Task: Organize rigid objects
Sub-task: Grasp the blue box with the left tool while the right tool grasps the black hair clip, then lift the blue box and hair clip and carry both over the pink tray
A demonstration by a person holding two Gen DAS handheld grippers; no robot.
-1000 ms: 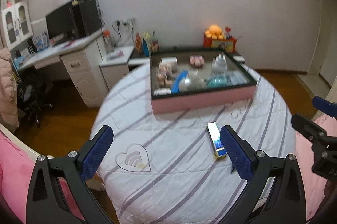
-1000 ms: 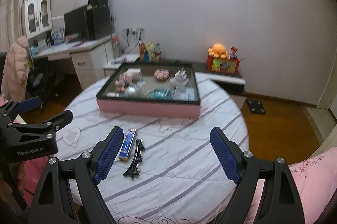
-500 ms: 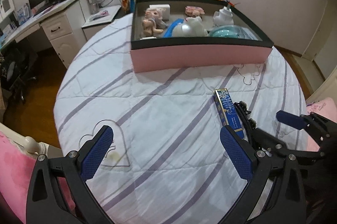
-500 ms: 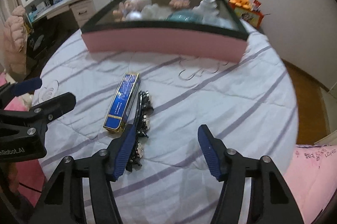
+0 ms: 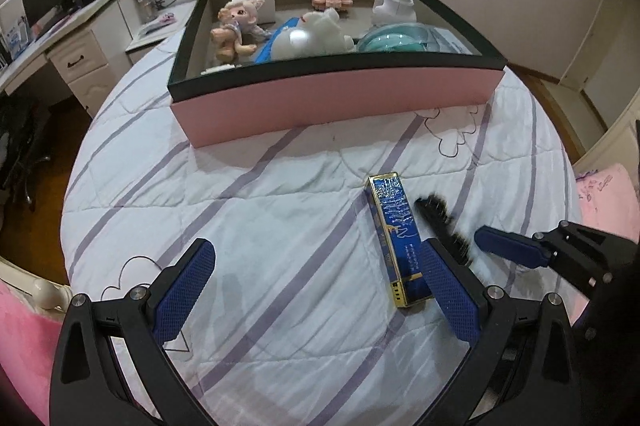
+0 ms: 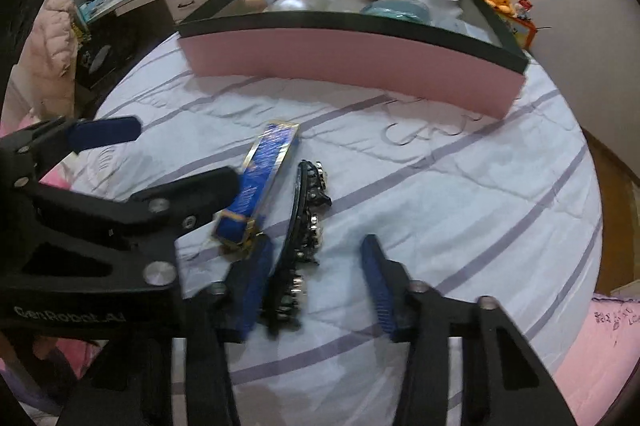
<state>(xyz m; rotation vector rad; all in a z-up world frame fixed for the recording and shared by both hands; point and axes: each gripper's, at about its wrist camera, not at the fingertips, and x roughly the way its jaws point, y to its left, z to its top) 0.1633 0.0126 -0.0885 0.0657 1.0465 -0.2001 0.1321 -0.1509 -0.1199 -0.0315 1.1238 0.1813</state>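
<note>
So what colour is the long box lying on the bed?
Blue with gold edging, clearest in the left wrist view.

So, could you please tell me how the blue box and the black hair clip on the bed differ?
The blue box is a straight, flat-sided carton with gold edging; the black hair clip is curved and studded with shiny stones. The box lies outside the right tool, while the clip lies between its fingers. Both are long and narrow, lying side by side on the striped bedspread.

Dim indoor light, strong fisheye bending with dark corners, right wrist view motion-blurred, soft faint shadows
</note>
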